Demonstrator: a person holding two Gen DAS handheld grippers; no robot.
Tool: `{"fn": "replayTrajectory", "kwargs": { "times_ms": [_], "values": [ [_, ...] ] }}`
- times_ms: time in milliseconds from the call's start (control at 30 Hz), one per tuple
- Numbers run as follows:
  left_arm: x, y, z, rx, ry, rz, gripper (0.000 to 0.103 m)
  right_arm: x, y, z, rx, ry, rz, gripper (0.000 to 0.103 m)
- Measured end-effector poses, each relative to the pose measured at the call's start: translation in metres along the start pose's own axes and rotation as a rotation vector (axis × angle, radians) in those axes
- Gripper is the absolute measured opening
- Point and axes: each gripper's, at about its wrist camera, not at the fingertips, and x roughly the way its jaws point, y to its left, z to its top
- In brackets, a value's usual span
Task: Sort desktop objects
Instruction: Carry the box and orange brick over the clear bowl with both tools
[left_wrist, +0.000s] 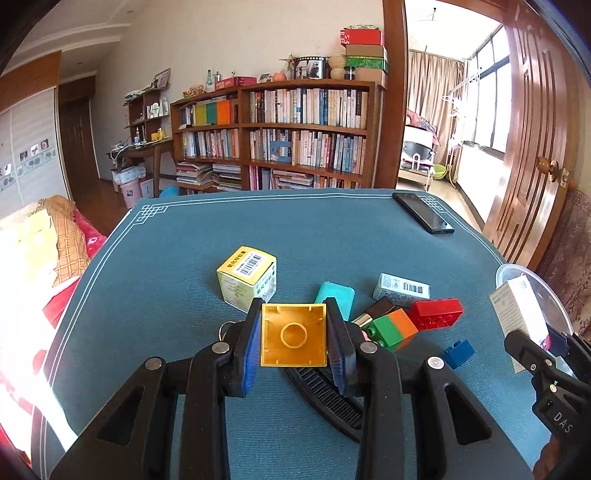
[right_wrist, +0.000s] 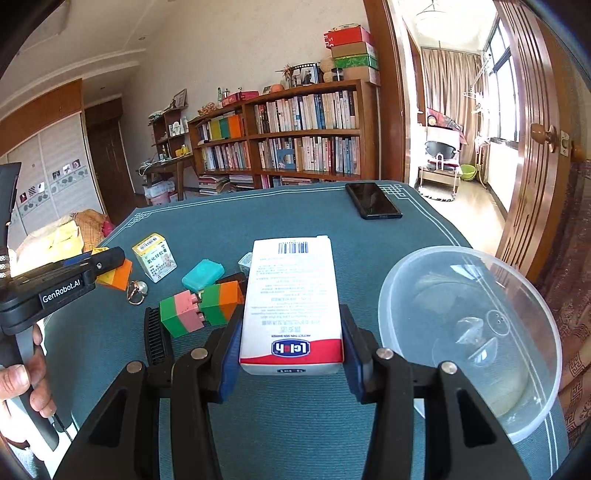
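Note:
My left gripper (left_wrist: 294, 334) is shut on a yellow building brick (left_wrist: 294, 334), held above the table with its hollow underside facing the camera. My right gripper (right_wrist: 291, 347) is shut on a white carton with a red band (right_wrist: 291, 306), lifted over the teal cloth. A clear plastic bowl (right_wrist: 469, 332) stands just right of the carton. On the cloth lie a yellow medicine box (left_wrist: 247, 277), a teal case (left_wrist: 334, 297), a grey-white small box (left_wrist: 400, 287), a red brick (left_wrist: 437, 314), a green-orange brick (left_wrist: 393, 329), a blue brick (left_wrist: 458, 353) and a green-pink brick (right_wrist: 181, 312).
A black phone (left_wrist: 423, 213) lies at the table's far right corner. A black comb (left_wrist: 325, 398) lies under the left gripper, and a ring (right_wrist: 136, 291) sits left of the bricks. A hand (right_wrist: 26, 384) holds the left gripper's handle. A bookshelf and an open door stand behind.

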Motion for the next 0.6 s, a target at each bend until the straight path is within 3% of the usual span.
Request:
{"fn": "replayTrajectory", "kwargs": {
  "times_ms": [600],
  "values": [
    [-0.011, -0.102, 0.007, 0.127, -0.008, -0.149, 0.034, -0.028, -0.088, 0.001, 0.11, -0.022, -0.181, 0.051]
  ]
}}
